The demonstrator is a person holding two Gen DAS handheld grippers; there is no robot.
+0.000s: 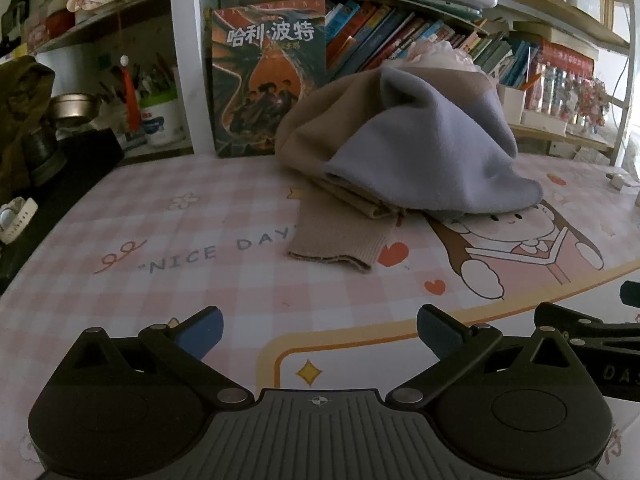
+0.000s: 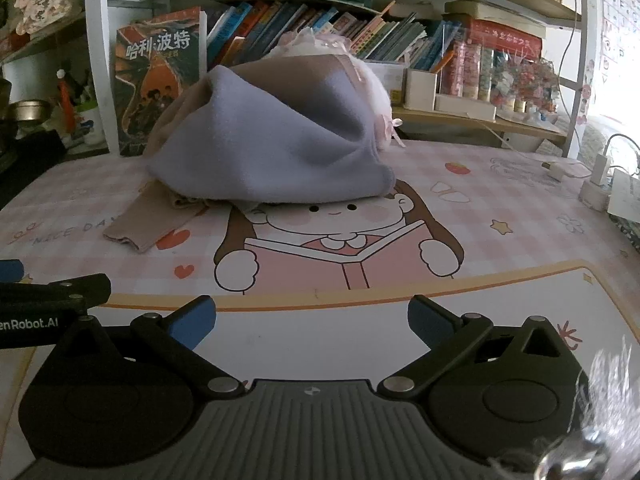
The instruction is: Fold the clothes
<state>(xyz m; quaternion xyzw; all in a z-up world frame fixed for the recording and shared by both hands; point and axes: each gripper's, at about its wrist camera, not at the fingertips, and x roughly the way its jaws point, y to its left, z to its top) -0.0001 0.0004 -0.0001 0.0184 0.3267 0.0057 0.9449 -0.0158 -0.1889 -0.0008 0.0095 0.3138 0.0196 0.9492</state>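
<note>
While both wide, clothes (image 1: 404, 148) beyond left claw (image 1: 320, 334).

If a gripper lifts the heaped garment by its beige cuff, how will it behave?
The garment will probably drape limply, since it lies in soft folds. The ribbed cuff lies flat, so pinching needs a low approach. It looks light.
</note>
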